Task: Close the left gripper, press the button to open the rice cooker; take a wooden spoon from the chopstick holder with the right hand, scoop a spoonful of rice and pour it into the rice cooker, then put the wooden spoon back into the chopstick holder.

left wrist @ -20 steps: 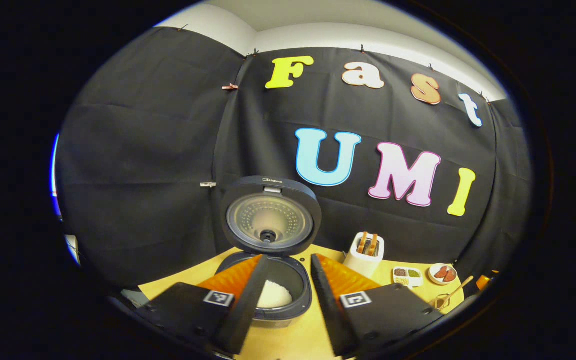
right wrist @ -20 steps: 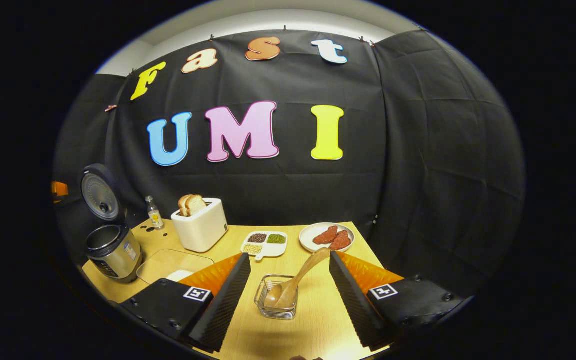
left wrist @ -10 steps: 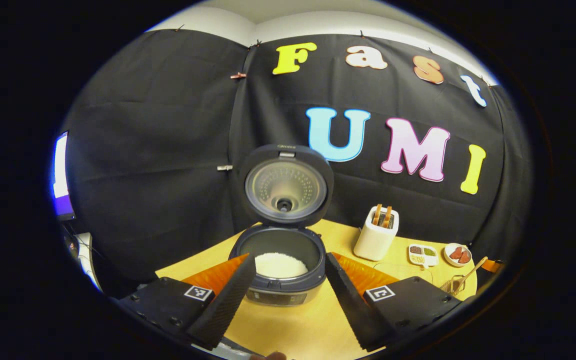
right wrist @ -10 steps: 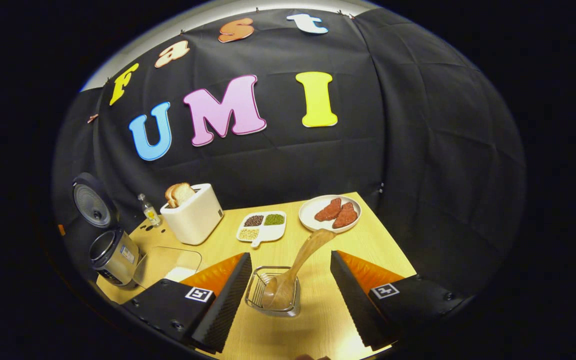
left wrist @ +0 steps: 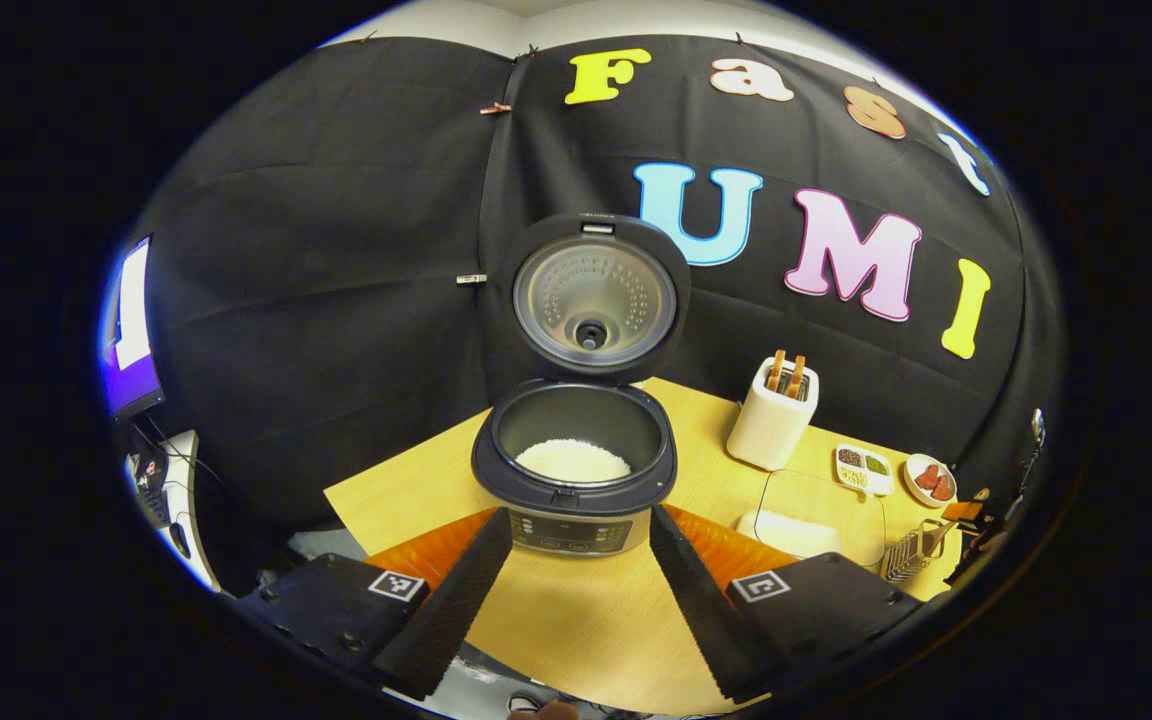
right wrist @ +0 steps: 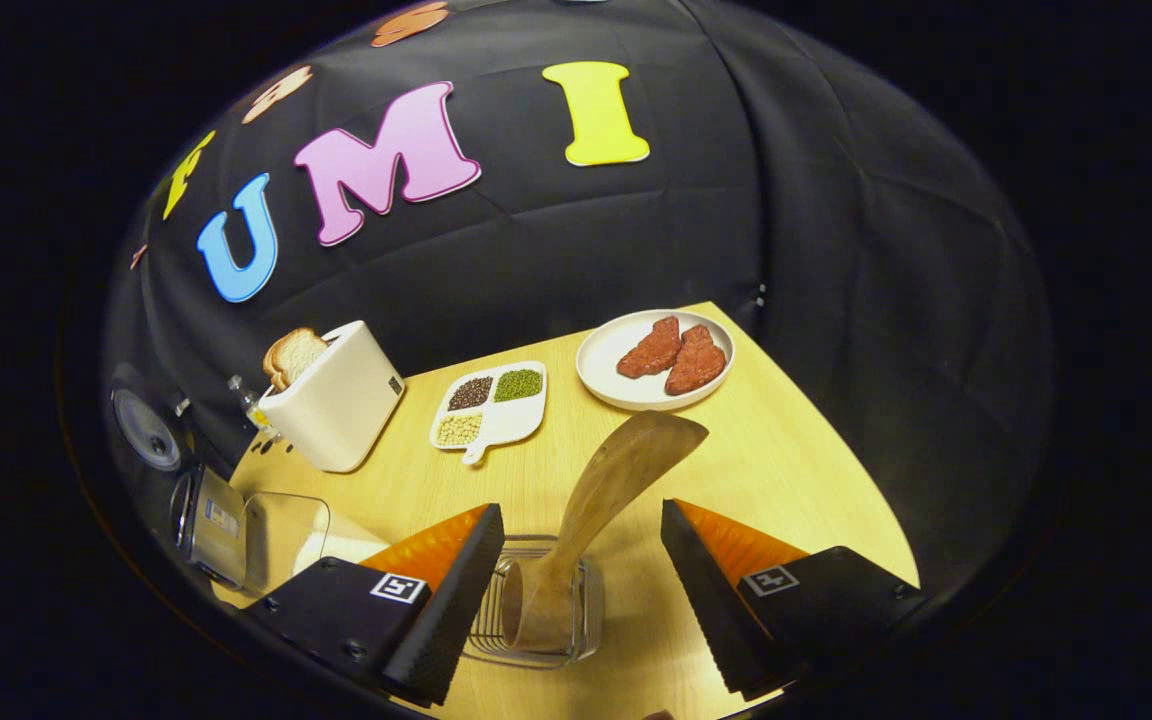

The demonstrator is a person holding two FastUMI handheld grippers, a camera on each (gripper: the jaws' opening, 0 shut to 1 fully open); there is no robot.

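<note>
The rice cooker [left wrist: 574, 470] stood open on the bench [left wrist: 576, 620], so I judged the spoon pickup was in hand. My right hand-held gripper [right wrist: 576, 590], fingers apart, hovered over the wooden spoon [right wrist: 604, 500] leaning in the chopstick holder [right wrist: 536, 640]; next I needed to straddle its handle and clamp. My left hand-held gripper [left wrist: 576, 590] was spread too.

Light: you are working under even overhead light, and the table [right wrist: 796, 470] is glowing warm and bright.
Shadows: soft ones are pooling under the rice cooker [left wrist: 576, 470].
Glare: the lid's [left wrist: 591, 300] metal liner is catching a mild sheen.
Distortion: you are seeing strong fisheye bending at the rims.
Focus: edges are smearing, centres are staying sharp.
</note>
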